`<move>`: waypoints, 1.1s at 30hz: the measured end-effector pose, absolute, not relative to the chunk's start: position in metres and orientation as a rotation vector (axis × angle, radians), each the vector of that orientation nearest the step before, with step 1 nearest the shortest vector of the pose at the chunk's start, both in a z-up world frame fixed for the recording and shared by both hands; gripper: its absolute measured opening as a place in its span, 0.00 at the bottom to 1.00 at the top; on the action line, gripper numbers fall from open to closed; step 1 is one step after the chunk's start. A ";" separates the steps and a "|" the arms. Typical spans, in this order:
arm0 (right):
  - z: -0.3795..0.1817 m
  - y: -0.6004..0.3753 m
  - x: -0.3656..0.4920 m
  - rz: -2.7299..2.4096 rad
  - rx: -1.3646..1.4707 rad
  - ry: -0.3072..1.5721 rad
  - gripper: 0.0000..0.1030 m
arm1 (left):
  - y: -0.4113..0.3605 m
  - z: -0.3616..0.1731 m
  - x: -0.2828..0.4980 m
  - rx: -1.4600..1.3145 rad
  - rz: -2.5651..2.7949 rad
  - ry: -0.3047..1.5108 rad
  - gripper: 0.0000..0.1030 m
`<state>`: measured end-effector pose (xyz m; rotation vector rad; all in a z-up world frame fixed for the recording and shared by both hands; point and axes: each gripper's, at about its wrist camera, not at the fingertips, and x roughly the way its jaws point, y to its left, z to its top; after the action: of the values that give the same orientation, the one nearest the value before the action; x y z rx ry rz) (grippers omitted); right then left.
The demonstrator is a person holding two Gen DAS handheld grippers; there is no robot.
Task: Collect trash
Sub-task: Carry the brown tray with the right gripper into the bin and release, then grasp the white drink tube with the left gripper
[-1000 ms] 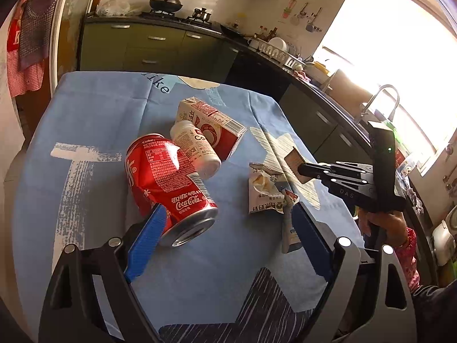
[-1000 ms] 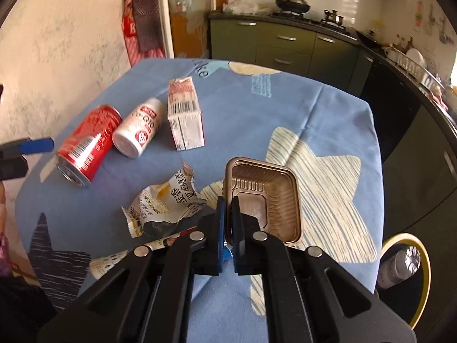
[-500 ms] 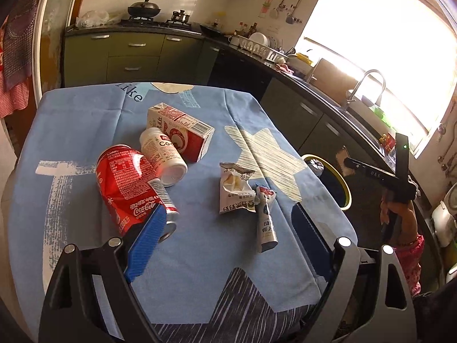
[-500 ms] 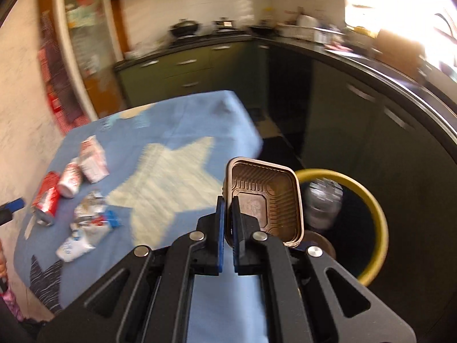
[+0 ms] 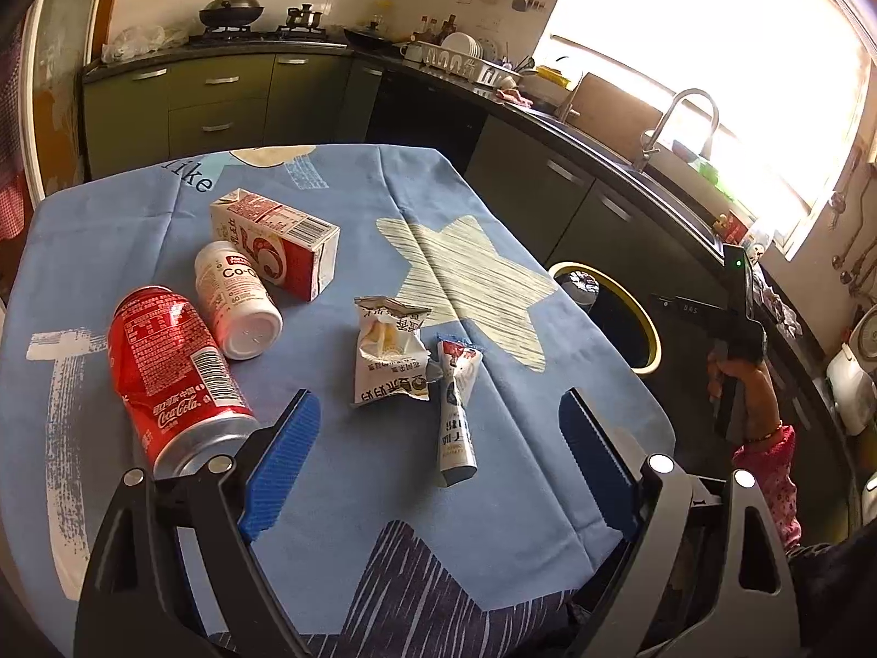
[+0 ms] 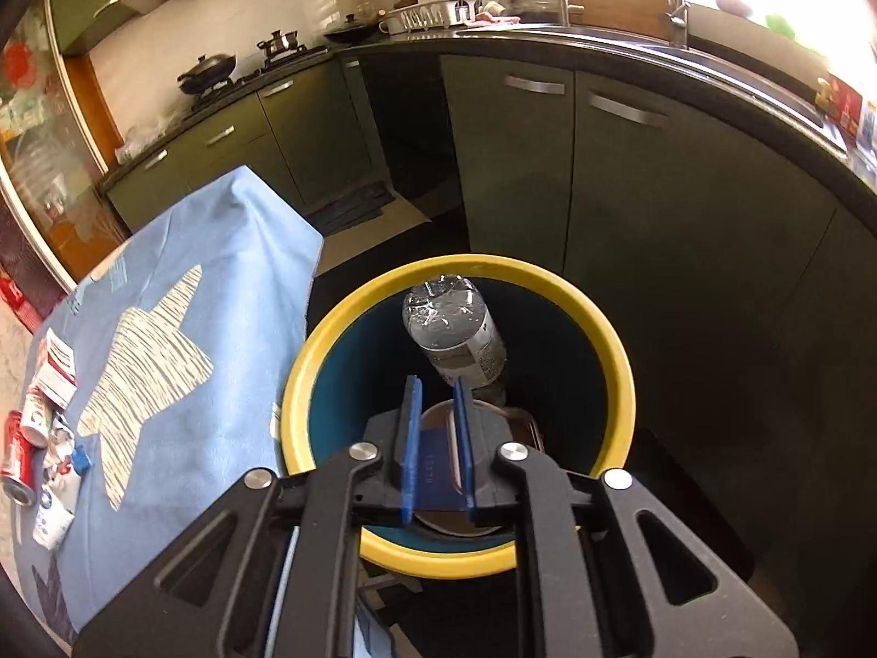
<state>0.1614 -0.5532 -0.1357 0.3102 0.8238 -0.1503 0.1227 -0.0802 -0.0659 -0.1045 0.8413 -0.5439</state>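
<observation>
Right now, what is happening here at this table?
A person is clearing trash with two handheld grippers. The right gripper hangs over the yellow-rimmed bin, jaws just opened with nothing between them; a plastic bottle and a tray lie inside. The left gripper is open above the table, where a can, wrappers and a carton remain.

Daylit kitchen, sharp but heavily fisheye-warped.
A blown-out bright window (image 5: 712, 71) glares at upper right; dark green lower cabinets (image 6: 630, 208) sit dim; corners vignette black.

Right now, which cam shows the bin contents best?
Right wrist: it looks straight down into the yellow-rimmed bin, showing the plastic bottle inside. Left wrist catches only the bin's rim and the bottle's top beyond the table edge.
</observation>
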 end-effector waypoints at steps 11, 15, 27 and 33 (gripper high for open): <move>-0.124 -0.524 0.138 -0.069 0.330 0.781 0.30 | -0.106 -0.083 0.131 -0.064 -0.583 0.905 0.85; -0.122 -0.515 0.136 -0.046 0.326 0.776 0.31 | -0.115 -0.090 0.135 -0.043 -0.593 0.930 0.85; -0.131 -0.516 0.135 -0.016 0.355 0.781 0.37 | -0.155 -0.121 0.148 0.026 -0.629 1.088 0.85; -0.135 -0.521 0.135 -0.006 0.380 0.775 0.39 | -0.168 -0.128 0.160 0.057 -0.617 1.130 0.81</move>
<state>0.1348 -0.5211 -0.1354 0.3795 0.7746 -0.0062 0.1601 -0.1682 -0.1276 0.0572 1.1296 -0.6171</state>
